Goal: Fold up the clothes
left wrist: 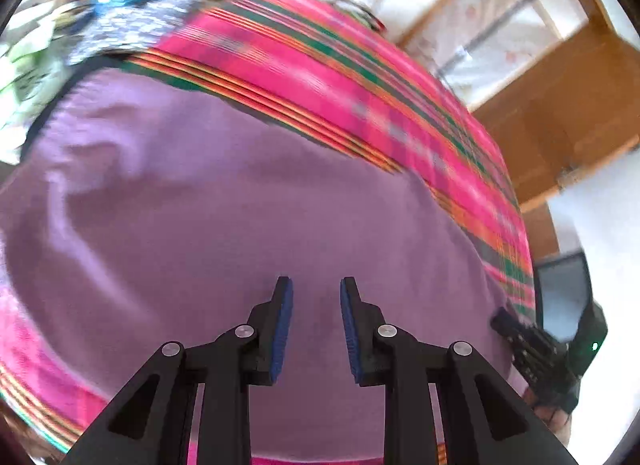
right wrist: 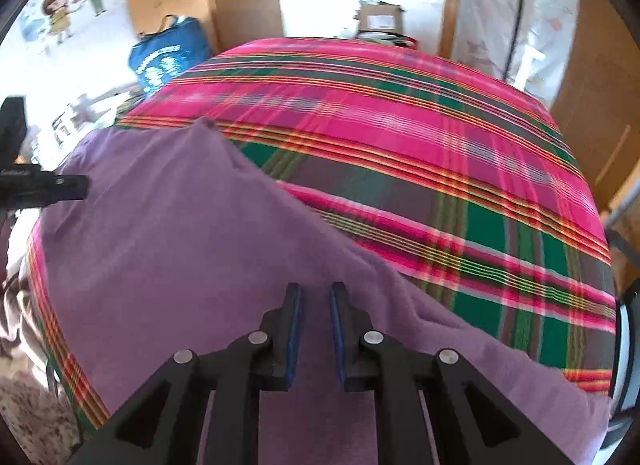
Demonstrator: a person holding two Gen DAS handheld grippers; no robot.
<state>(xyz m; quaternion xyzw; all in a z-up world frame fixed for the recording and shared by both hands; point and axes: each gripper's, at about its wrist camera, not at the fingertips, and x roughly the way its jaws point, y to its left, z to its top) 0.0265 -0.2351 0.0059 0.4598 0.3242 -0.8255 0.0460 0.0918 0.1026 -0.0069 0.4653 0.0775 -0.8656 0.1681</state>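
Purple garment (right wrist: 168, 233) spread flat, soft wrinkles, plaid cloth (right wrist: 400, 125) beneath

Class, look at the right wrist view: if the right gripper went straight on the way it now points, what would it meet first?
Most likely the purple garment, which lies just ahead of the open right gripper; the plaid cloth comes beyond it. Depth is hard to judge.

The right gripper (right wrist: 316, 293) hovered over a purple cloth (right wrist: 180, 233), its blue-padded jaws parted with nothing between them. The cloth lay spread on a pink and green plaid cover (right wrist: 460, 169), one corner pointing away. The left gripper (right wrist: 44, 185) showed at the cloth's left edge. A blue bag (right wrist: 168, 57) stood beyond.
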